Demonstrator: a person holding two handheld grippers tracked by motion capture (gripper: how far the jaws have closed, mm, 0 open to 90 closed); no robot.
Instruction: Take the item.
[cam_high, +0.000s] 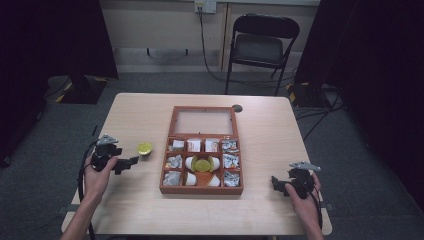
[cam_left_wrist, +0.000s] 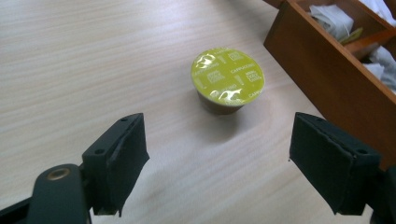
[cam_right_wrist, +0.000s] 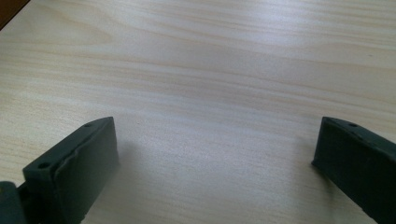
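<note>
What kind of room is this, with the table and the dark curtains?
Probably a recording studio or lab, not a home: black curtains hang at both sides, a lone folding chair faces a bare wooden table, and cables trail over grey carpet.

On the table, the compartment box sits in the middle, its lid lying open on the far side. A capsule stands just left of the box. Behind the table, a folding chair stands on the floor.
</note>
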